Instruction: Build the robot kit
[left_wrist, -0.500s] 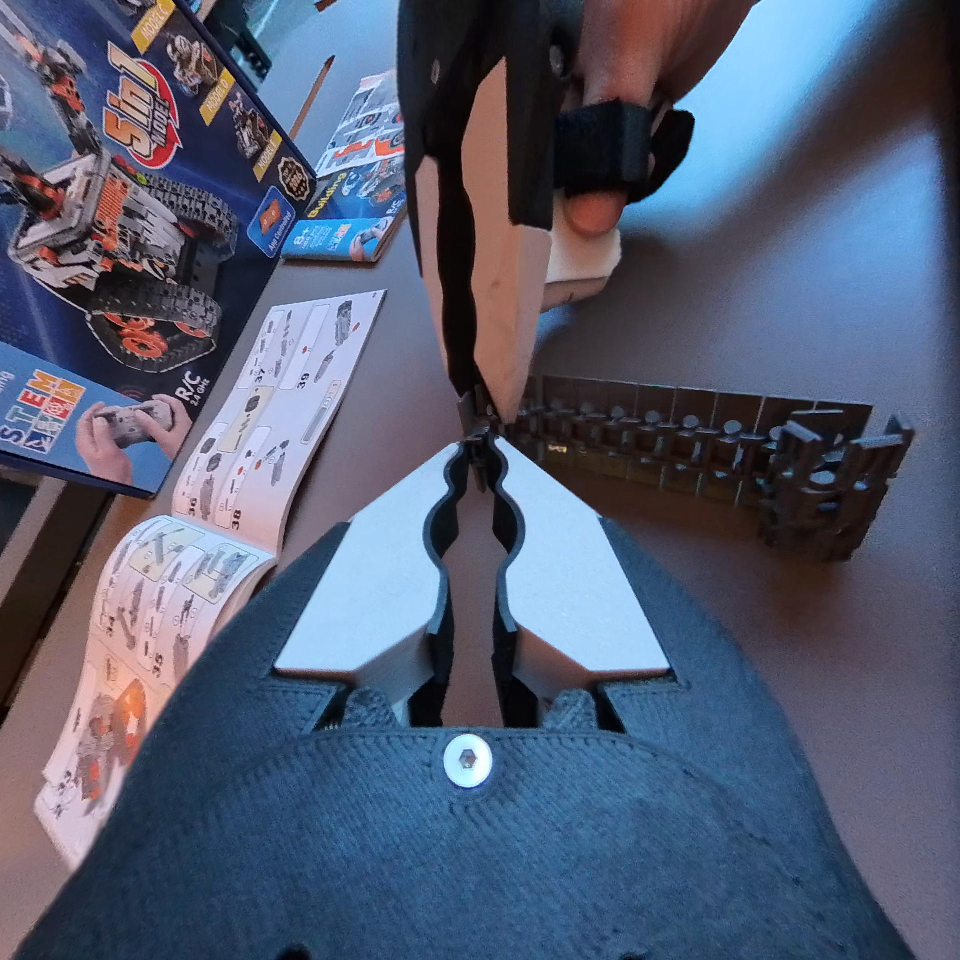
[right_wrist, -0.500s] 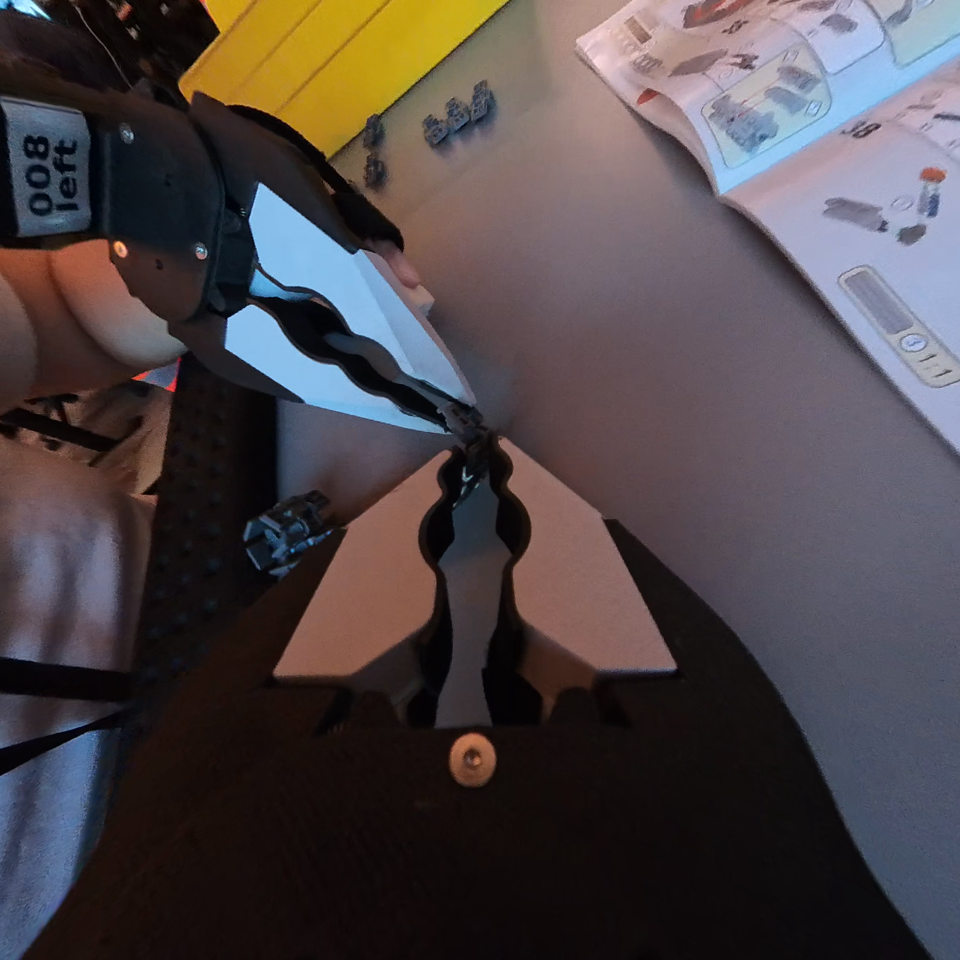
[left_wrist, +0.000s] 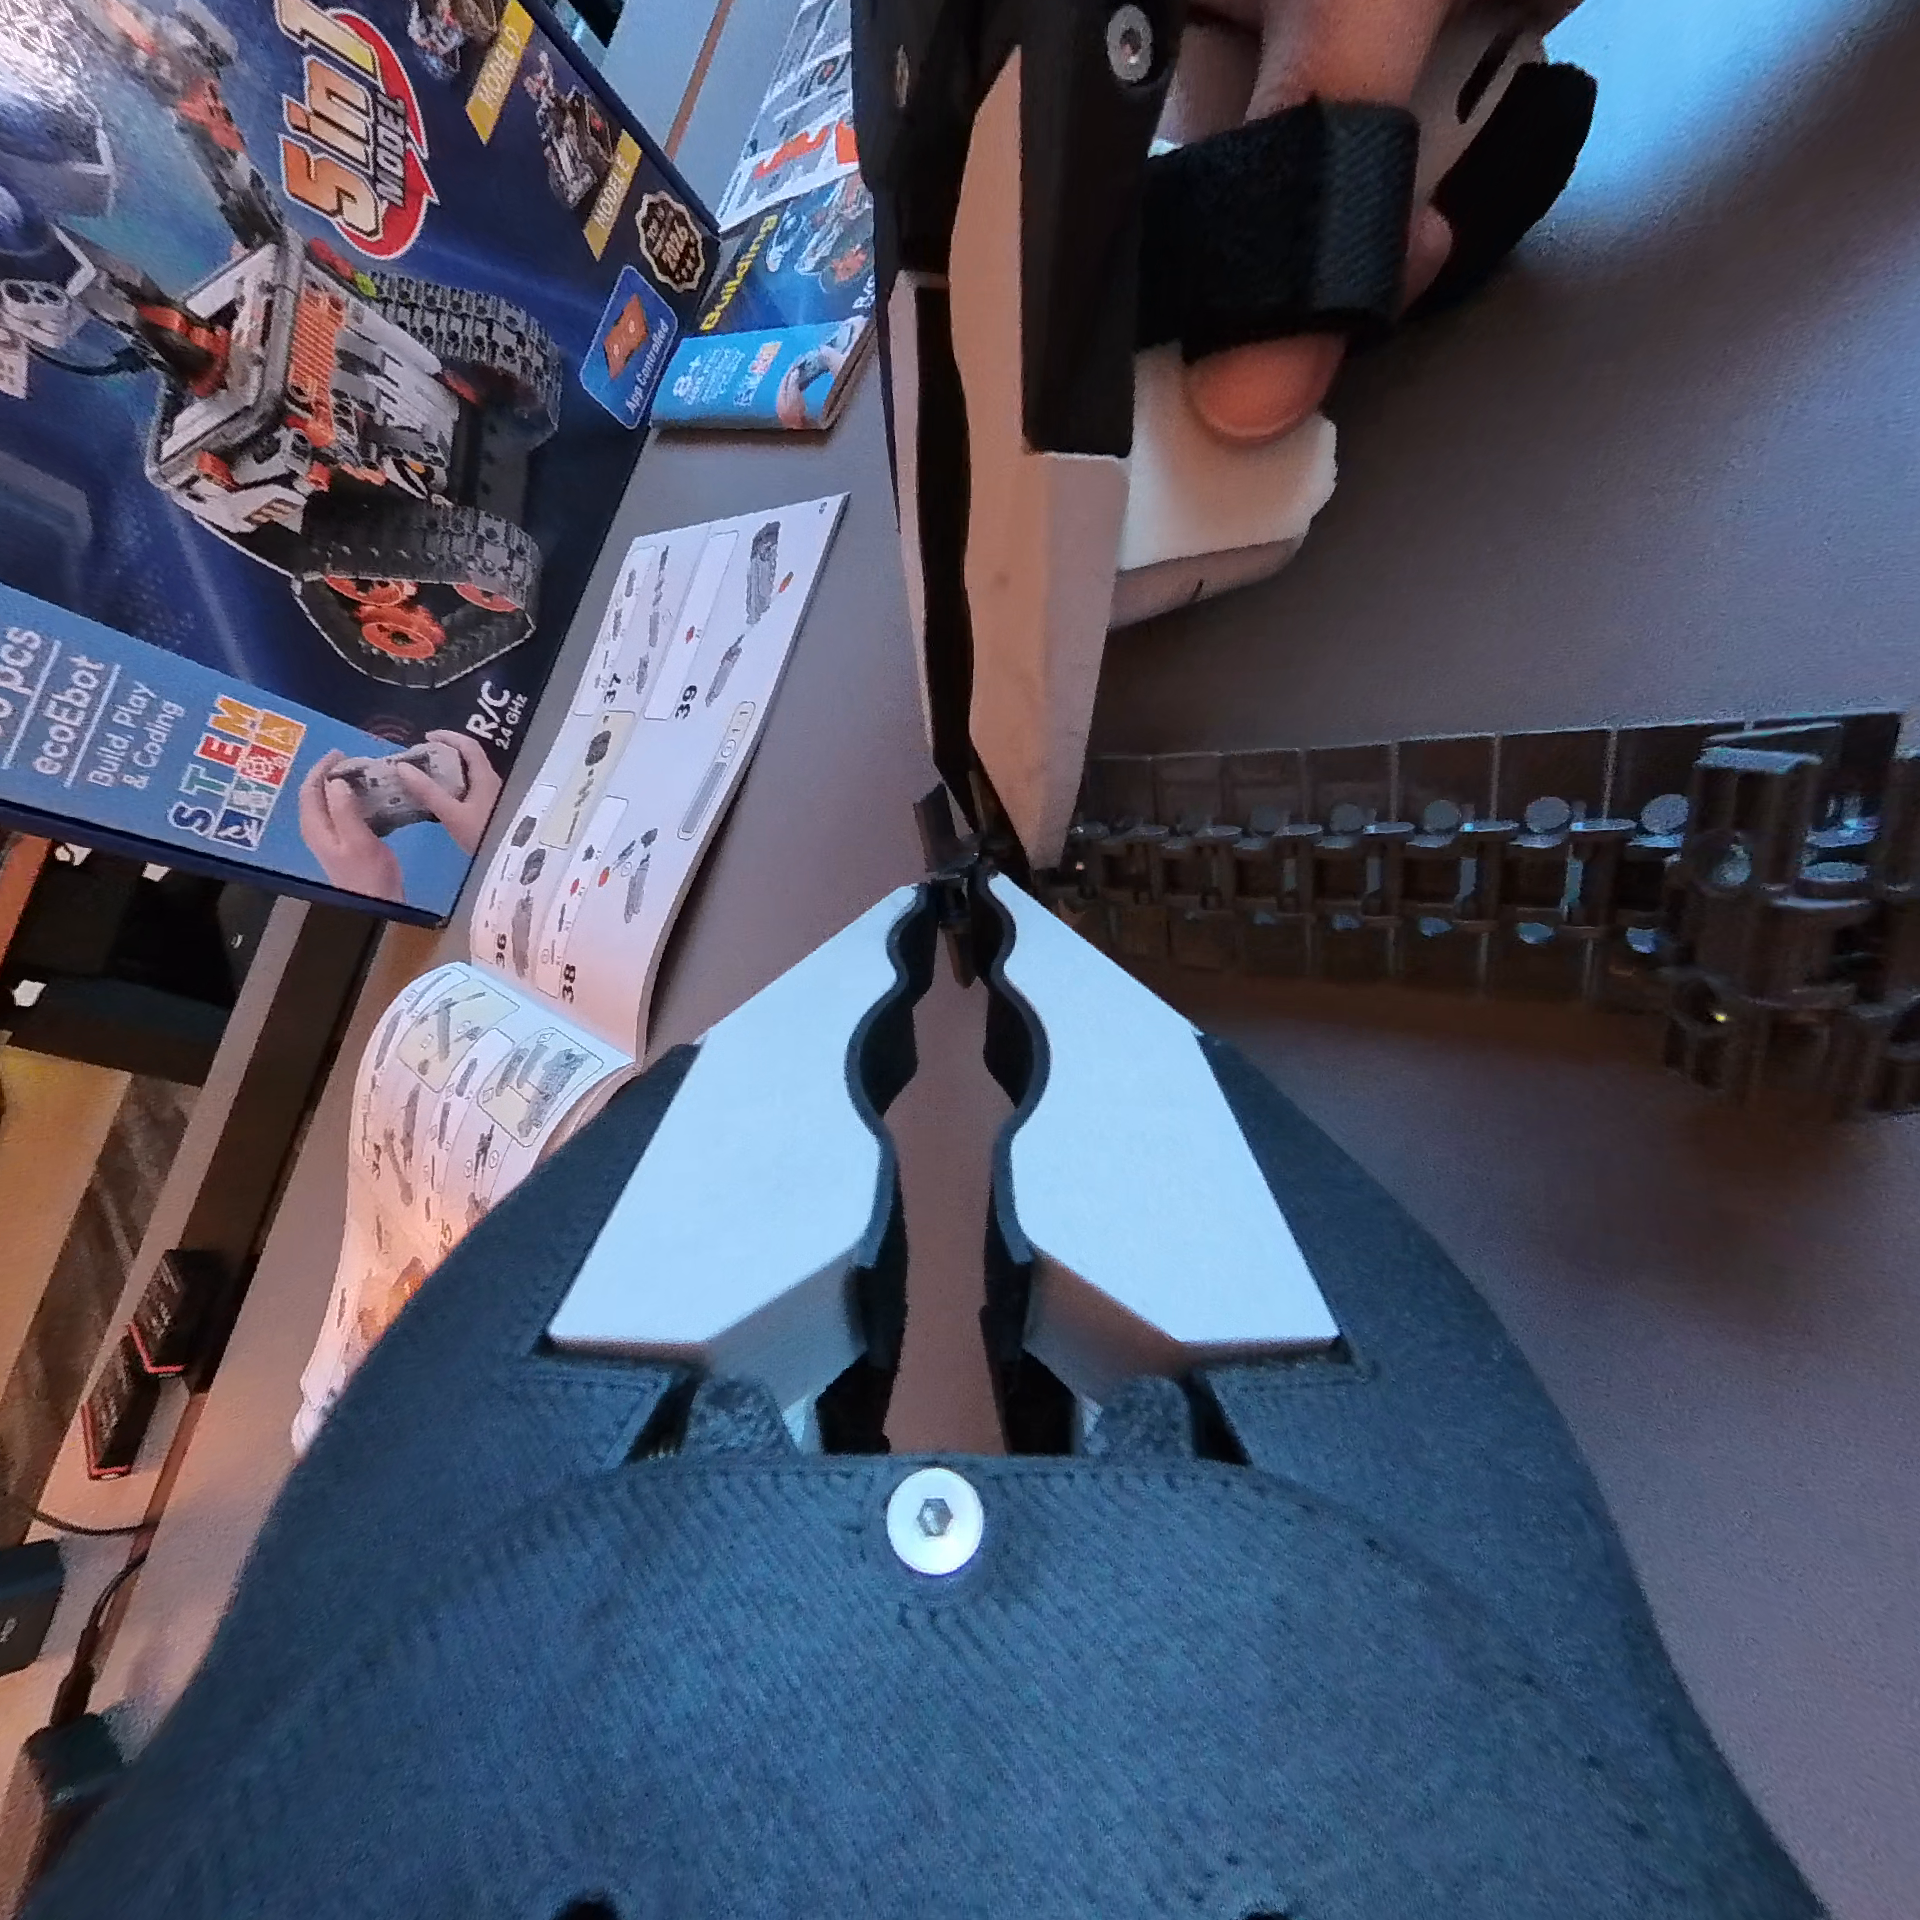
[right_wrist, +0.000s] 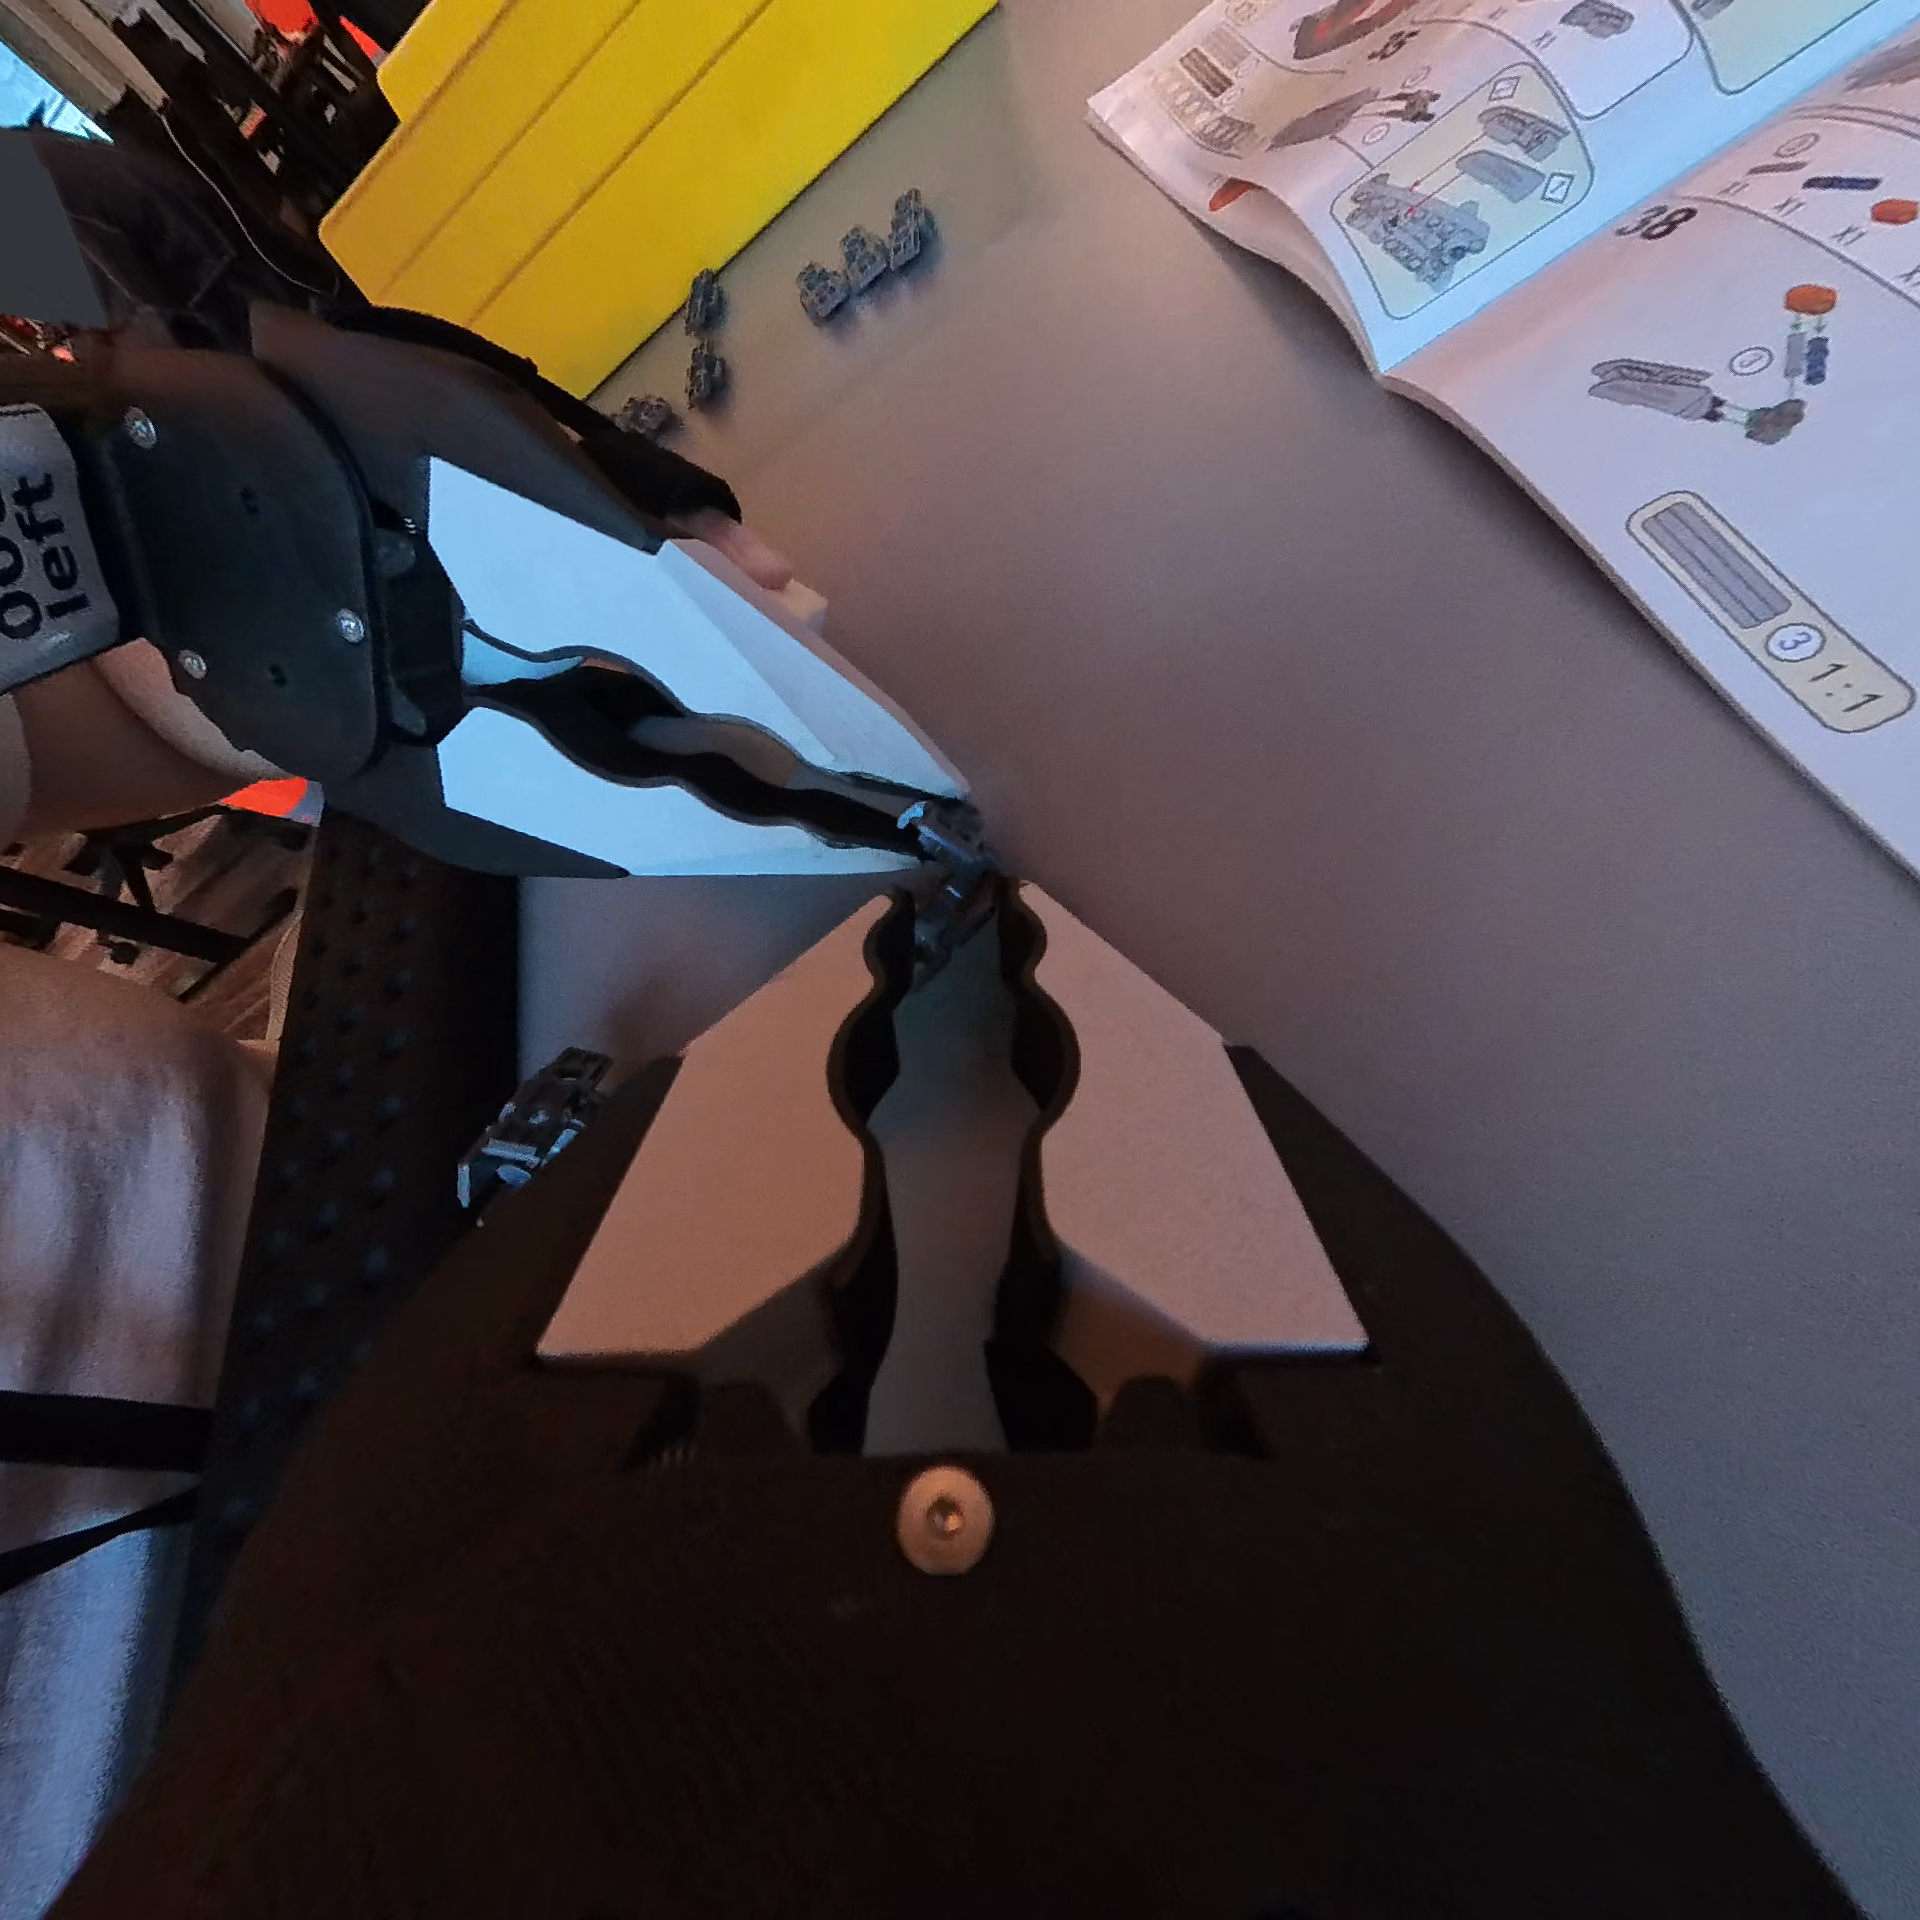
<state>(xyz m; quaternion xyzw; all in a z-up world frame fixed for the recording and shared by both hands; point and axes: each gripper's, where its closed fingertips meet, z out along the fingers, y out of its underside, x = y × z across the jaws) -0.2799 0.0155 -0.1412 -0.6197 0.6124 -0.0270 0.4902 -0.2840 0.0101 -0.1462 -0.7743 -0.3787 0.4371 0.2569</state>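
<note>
We've got the left gripper (left_wrist: 961, 904) and right gripper (right_wrist: 961, 899) each clenched on a small dark track link (right_wrist: 945, 831), tips touching above the table (right_wrist: 1351, 935), beside the assembled track strip (left_wrist: 1455, 873).

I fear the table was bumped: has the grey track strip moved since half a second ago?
No: the track strip drifts right in the frame, but so does the booklet; the camera moved.

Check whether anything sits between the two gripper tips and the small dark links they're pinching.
Nothing visible does. The left gripper and right gripper each pinch a small dark link, tip to tip above the table; the track strip lies behind.
</note>
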